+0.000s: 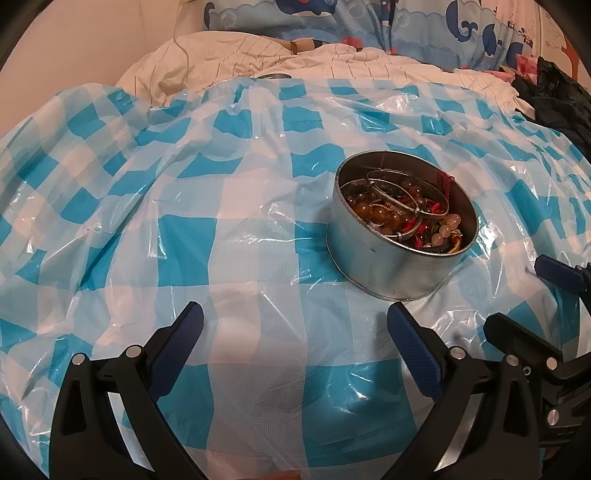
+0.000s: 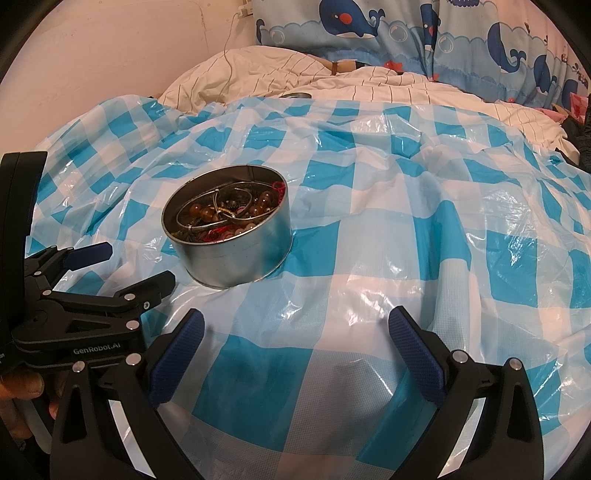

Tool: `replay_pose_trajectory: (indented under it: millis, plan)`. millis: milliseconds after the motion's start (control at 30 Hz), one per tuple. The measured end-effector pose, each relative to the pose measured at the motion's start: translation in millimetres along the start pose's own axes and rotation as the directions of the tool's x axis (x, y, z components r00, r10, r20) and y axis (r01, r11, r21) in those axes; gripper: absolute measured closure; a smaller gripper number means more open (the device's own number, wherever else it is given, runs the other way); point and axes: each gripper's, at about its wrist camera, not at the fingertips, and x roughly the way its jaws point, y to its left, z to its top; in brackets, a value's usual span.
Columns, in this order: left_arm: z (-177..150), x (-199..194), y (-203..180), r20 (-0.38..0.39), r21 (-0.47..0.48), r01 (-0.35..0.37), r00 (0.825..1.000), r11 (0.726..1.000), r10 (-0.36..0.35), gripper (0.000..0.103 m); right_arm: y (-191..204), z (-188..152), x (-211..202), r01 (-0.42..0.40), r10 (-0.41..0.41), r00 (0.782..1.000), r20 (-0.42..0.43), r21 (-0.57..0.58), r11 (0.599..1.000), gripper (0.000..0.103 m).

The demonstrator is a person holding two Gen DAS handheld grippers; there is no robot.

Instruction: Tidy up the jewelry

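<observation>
From the left wrist view I saw my left gripper with its jaws spread wide and nothing between them, poised over the blue-and-white checked plastic sheet. The round metal tin sat on that sheet at about one o'clock from the gripper, just beyond its right finger. Inside the tin lay a tangle of jewelry: silver bangles resting across amber-brown bead bracelets, with pale beads and bits of red cord toward the right wall.

From the right wrist view my right gripper was likewise wide open and empty over the sheet, and the tin stood at about eleven o'clock from it. The left gripper showed at nine o'clock in that view, near the tin. A whale-print quilt and a striped white duvet lay at twelve o'clock.
</observation>
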Motion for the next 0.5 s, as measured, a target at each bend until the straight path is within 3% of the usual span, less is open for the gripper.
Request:
replay_pose_trajectory:
  millis: [500]
  plan:
    - [-1.4, 1.2, 0.3, -0.002, -0.001, 0.001, 1.000, 1.000, -0.001, 0.007, 0.0, 0.7, 0.1, 0.000, 0.000, 1.000, -0.001, 0.000, 1.000, 0.007]
